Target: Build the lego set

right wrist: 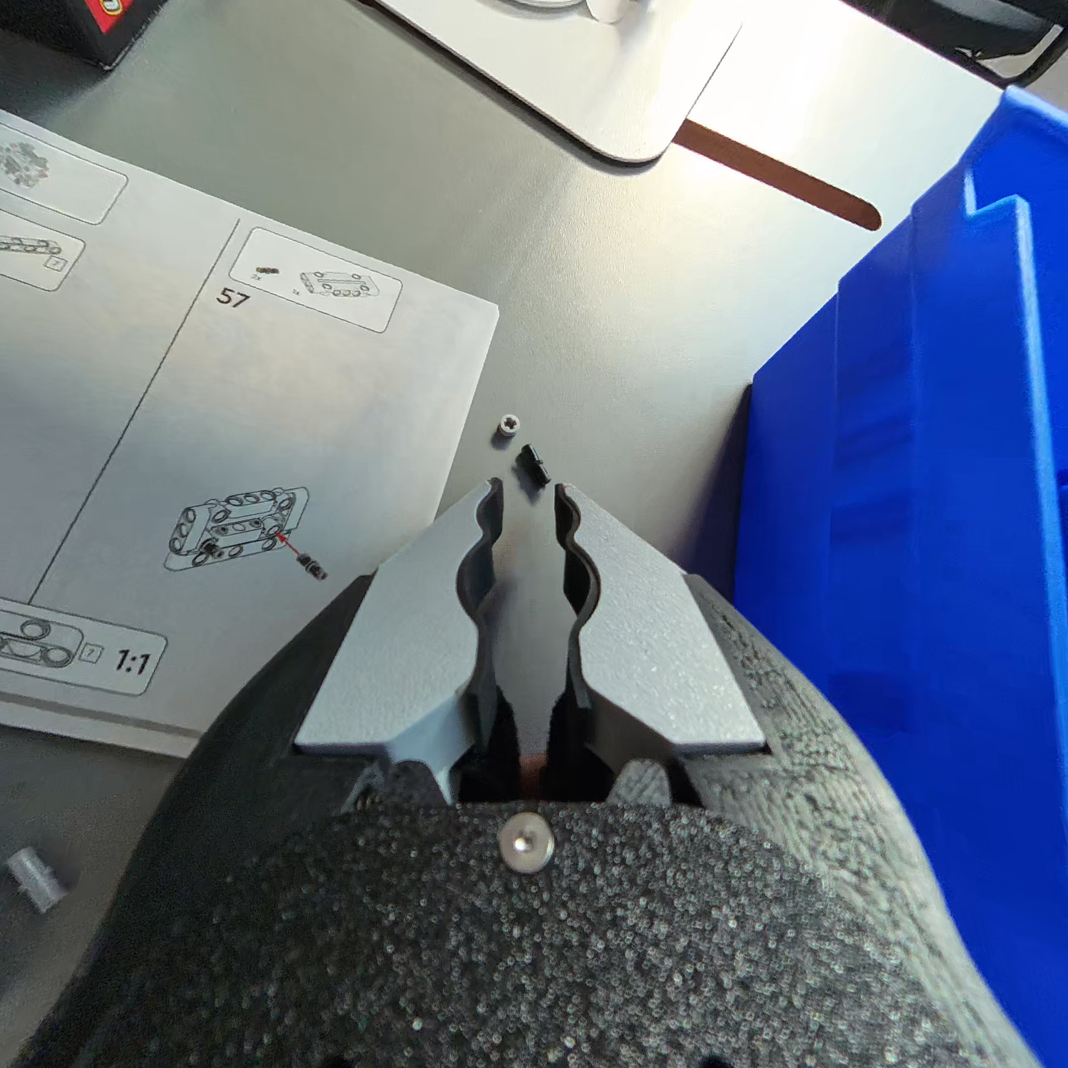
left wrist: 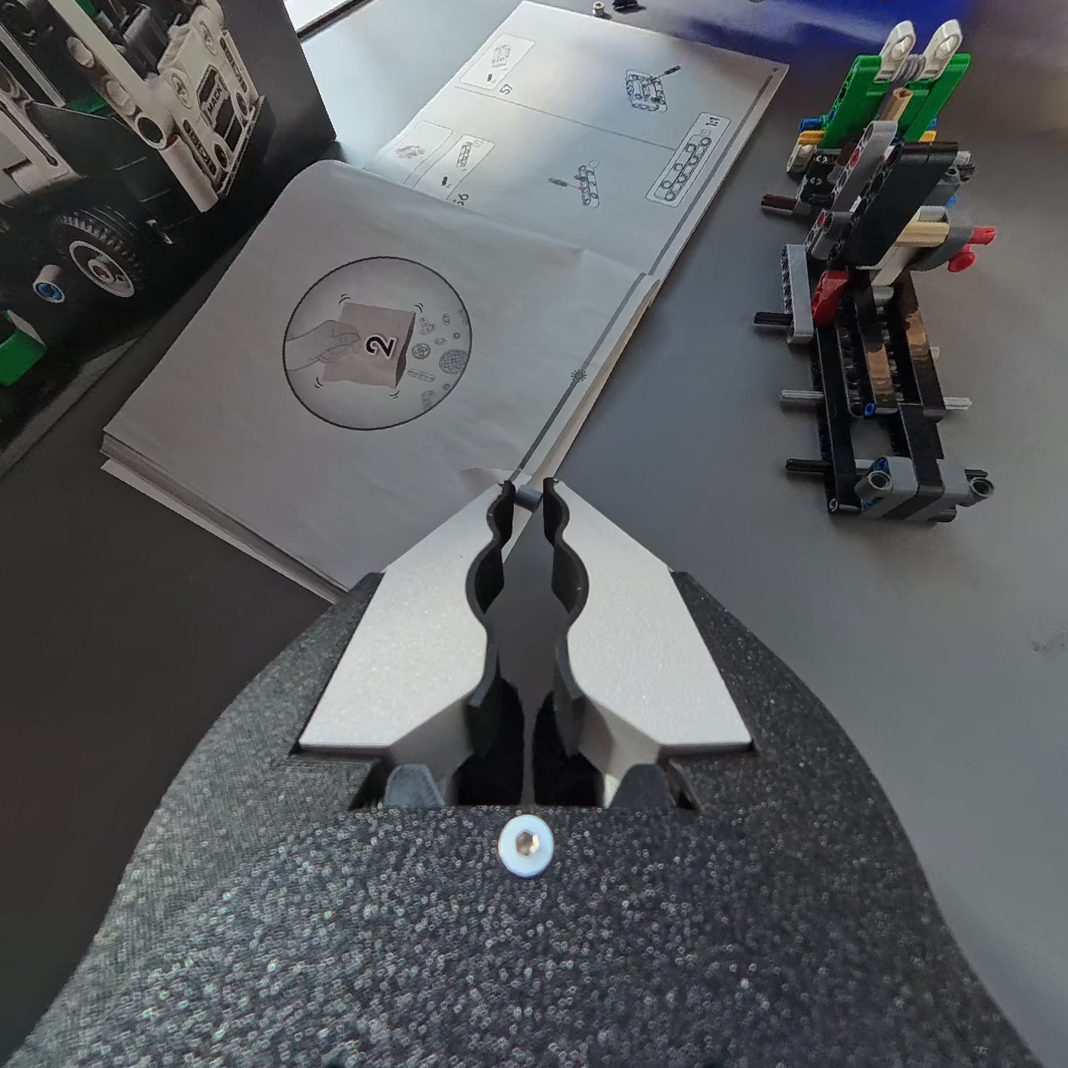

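My left gripper (left wrist: 529, 494) is shut on a small grey cylindrical bush (left wrist: 529, 498), held at the very fingertips above the near corner of an open instruction booklet (left wrist: 370, 323). My right gripper (right wrist: 527, 484) is open and holds nothing. A small black pin (right wrist: 534, 463) lies on the grey table (right wrist: 607, 323) just past its fingertips. A light grey round bush (right wrist: 509, 426) stands on the table a little beyond the pin.
A part-built model of black, grey and green beams (left wrist: 878, 300) stands on the table at the right of the left wrist view. A printed box (left wrist: 115, 173) stands at far left. A blue bin (right wrist: 924, 462) is close on the right. A grey connector (right wrist: 34, 878) lies at the lower left. Across from one pair of fingers to the other is roughly 35 cm.
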`<state>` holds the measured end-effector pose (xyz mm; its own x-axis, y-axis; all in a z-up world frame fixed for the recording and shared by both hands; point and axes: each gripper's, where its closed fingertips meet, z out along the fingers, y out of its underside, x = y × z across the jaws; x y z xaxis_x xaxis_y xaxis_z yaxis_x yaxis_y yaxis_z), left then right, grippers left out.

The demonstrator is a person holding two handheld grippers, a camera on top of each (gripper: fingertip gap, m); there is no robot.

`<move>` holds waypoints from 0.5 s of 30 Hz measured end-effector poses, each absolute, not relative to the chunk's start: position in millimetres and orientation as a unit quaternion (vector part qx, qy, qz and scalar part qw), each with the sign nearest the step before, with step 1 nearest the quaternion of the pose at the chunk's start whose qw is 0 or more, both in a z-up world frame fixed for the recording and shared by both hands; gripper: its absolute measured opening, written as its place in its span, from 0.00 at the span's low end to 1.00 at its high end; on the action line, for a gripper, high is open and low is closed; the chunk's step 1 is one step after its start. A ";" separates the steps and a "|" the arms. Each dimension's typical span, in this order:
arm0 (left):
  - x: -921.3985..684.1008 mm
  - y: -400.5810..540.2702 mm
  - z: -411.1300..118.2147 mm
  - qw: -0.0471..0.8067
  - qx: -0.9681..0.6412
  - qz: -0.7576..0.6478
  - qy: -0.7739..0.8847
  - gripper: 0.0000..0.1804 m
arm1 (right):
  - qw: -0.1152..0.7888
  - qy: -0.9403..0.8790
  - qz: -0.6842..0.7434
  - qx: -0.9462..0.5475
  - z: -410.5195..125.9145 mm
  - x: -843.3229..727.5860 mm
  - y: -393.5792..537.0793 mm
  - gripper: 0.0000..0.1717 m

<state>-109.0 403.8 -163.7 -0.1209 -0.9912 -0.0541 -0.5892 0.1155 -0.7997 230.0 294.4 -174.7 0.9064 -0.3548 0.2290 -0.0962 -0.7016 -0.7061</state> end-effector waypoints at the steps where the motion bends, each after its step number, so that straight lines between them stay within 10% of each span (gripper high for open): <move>1: -109.3 404.3 -163.7 0.315 -0.584 -0.320 0.676 0.04 | 0.374 0.117 -0.175 -0.903 -168.6 222.8 289.1 0.10; 15: -108.3 399.8 -161.9 0.317 -0.577 -0.316 0.684 0.04 | 0.426 -0.005 -0.006 -0.904 -179.4 75.4 218.3 0.10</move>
<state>-108.3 399.8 -161.9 -0.1337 -0.9886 -0.0687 -0.5889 0.1350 -0.7969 75.4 218.3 -179.4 0.9999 0.0043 0.0157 0.0148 -0.6362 -0.7714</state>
